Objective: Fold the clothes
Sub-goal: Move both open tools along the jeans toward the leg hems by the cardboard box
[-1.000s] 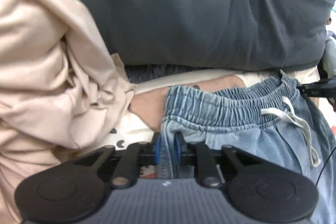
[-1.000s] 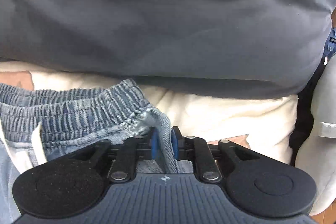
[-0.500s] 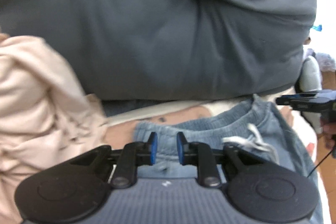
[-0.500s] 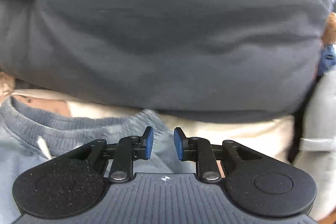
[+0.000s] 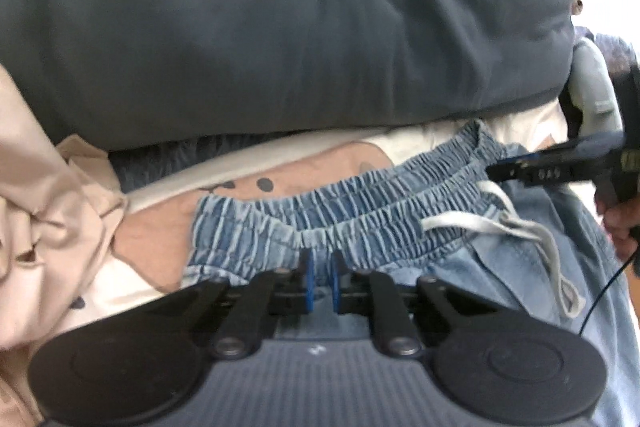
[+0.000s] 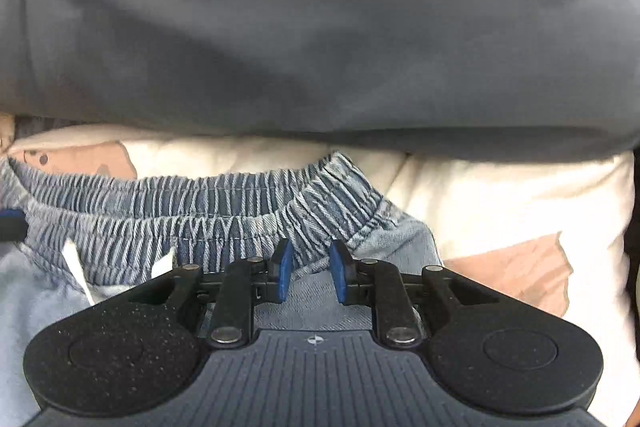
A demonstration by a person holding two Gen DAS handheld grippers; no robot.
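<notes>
Cream bedding below, left jaws reclosing on denim waistband; right jaws released, apart.

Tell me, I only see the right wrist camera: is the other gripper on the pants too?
Observer: Yes. The left gripper is closing its jaws, with the waistband of the denim pants between them.
Operator: Where does the white string go?
Observer: The drawstring trails right and ends in a loop on the pant leg.
Operator: Is anything else lying nearby?
Observer: A crumpled beige garment lies left of the pants.
</notes>
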